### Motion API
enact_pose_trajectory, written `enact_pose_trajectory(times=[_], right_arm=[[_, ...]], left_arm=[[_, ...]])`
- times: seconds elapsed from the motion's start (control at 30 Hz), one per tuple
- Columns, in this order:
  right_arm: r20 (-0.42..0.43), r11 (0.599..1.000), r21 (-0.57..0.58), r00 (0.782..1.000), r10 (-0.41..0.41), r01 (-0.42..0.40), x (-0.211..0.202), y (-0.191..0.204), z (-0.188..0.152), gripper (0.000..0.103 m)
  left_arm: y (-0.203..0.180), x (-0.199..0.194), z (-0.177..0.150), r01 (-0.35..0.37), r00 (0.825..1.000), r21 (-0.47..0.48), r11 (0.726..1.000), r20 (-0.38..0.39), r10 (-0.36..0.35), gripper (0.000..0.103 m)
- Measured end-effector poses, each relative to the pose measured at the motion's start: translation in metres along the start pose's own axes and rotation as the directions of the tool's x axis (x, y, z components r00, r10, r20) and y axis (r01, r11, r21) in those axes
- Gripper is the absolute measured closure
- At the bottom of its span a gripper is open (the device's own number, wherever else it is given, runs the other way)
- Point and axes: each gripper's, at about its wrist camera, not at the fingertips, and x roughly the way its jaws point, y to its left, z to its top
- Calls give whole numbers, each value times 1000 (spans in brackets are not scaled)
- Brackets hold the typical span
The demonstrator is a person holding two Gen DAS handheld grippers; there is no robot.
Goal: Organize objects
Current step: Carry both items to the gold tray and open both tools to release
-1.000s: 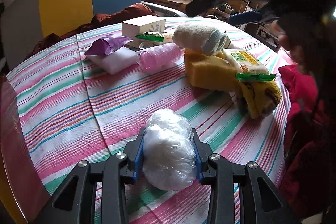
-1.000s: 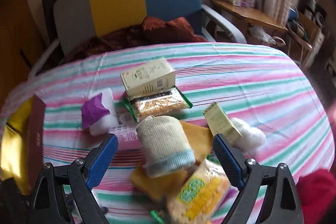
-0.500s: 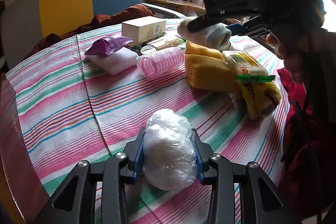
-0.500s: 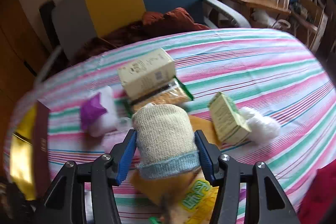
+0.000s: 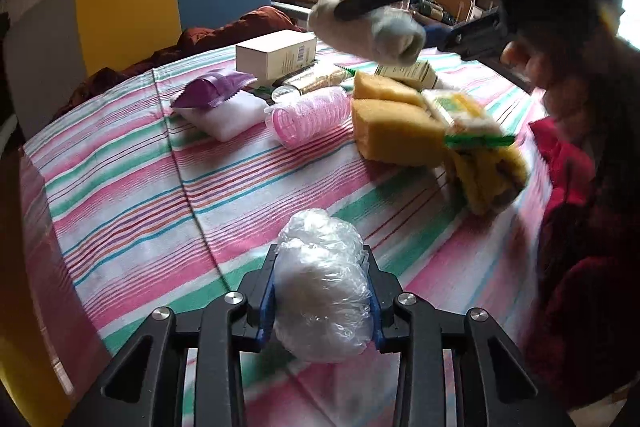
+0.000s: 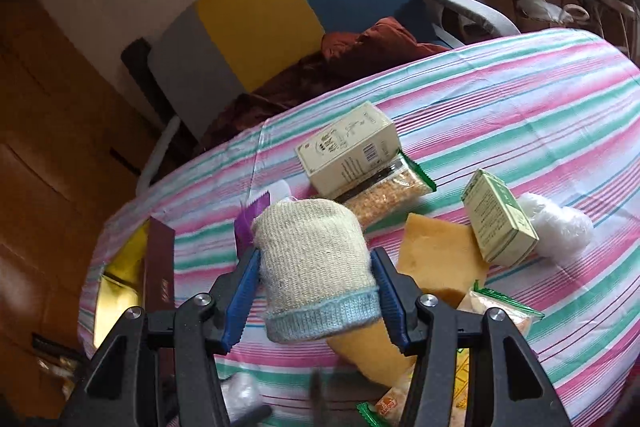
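Bench (image 6: 520, 99) with the striped cloth is seen carrying most of the clutter in one cluster near its middle, and the main change is on the right side: a second ago the right claw (image 6: 316, 277) stood wide around the rolled knit sock (image 6: 316, 263), half a second ago it had been closed onto it, and now the roll is pinched between both blue pads and is seen from the left wrist view raised clear of the yellow sponges (image 5: 394, 131) it had been lying on. A pick is therefore judged done for that item, with placement still to be made; no target spot can be told from these views. Left side is unchanged across the second: the left claw (image 5: 322, 291) is held narrow on the crumpled plastic bag (image 5: 322, 283), the bag sitting squarely between the pads and bulging forward past the tips, low over the cloth. Remaining items are untouched on the bench: cream box (image 6: 348, 151) leaning on a grain packet (image 6: 386, 195), small green carton (image 6: 498, 223) just beside a second white plastic wad (image 6: 558, 223), pink hair roller (image 5: 308, 115), purple-topped white packet (image 5: 224, 103).
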Motion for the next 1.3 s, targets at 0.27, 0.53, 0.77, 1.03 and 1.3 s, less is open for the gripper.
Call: enact_pose_trajectory(times=[0.27, 0.53, 0.77, 1.03, 1.3], right_arm=[[-33, 997, -71, 999, -9, 7, 6, 24, -7, 47], [-81, 979, -187, 994, 67, -81, 16, 102, -24, 47], [-206, 932, -295, 966, 155, -212, 53, 198, -52, 47], [-246, 883, -374, 948, 202, -285, 90, 293, -71, 43], [-255, 863, -407, 945, 206, -299, 91, 321, -87, 17]], left_arm=[[17, -81, 12, -70, 985, -40, 997, 152, 75, 66], [86, -135, -7, -194, 953, -240, 951, 183, 240, 66], [154, -170, -47, -324, 906, -403, 856, 127, 403, 66], [212, -199, -104, -442, 846, -539, 717, 14, 533, 61], [220, -220, -135, -481, 817, -581, 657, -25, 576, 43]])
